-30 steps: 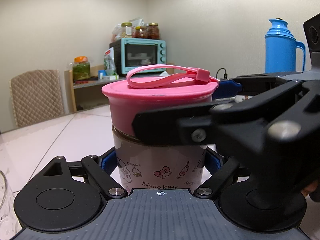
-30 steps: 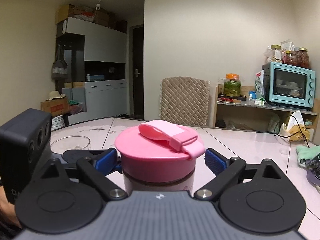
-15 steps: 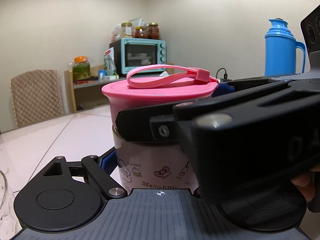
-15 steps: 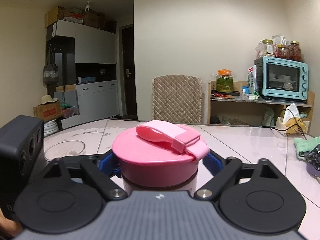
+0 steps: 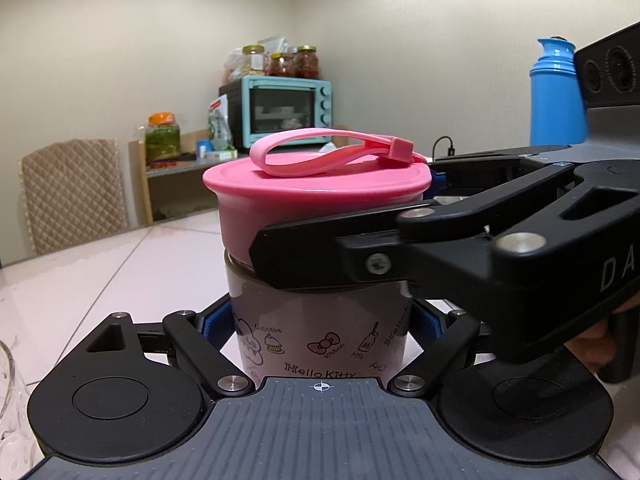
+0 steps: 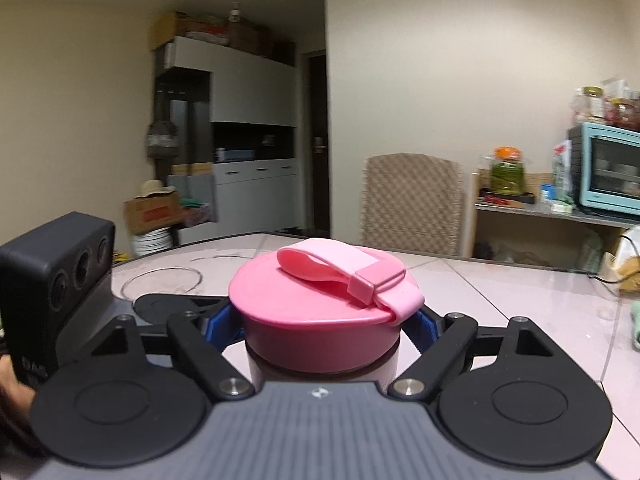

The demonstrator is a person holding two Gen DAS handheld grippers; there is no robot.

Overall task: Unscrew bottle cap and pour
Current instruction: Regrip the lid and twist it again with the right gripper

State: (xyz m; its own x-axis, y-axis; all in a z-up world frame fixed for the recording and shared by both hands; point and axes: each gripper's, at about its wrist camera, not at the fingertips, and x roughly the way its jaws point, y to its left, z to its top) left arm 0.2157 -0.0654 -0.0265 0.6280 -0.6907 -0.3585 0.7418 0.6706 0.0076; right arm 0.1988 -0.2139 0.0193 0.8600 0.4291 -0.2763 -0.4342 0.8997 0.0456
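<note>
Unscrewing was the step in hand, and by my judgement it called for a firm, level twist of the pink cap (image 6: 320, 320) about its own axis while the bottle (image 5: 320, 332) below was kept from turning with it; a tilted pull could jam the thread or tip the bottle, whose contents could not be seen. The bottle stood upright on the pale tiled worktop (image 5: 100, 280), dead centre in both wrist views. The left tool (image 5: 320, 324) was closed narrow on the printed body, its blue pads pressed against it at 9 and 3 o'clock low on the wall. The right tool (image 6: 324, 326) was clamped on the cap's skirt, blue pads touching it at 9 and 3 o'clock, its black finger crossing the cap from 3 o'clock in the left view. The cap's loop strap (image 5: 332, 152) lay folded flat on top, clear of the pads. A clear glass bowl (image 6: 160, 282) sat near, toward 10 o'clock of the bottle in the right view.
</note>
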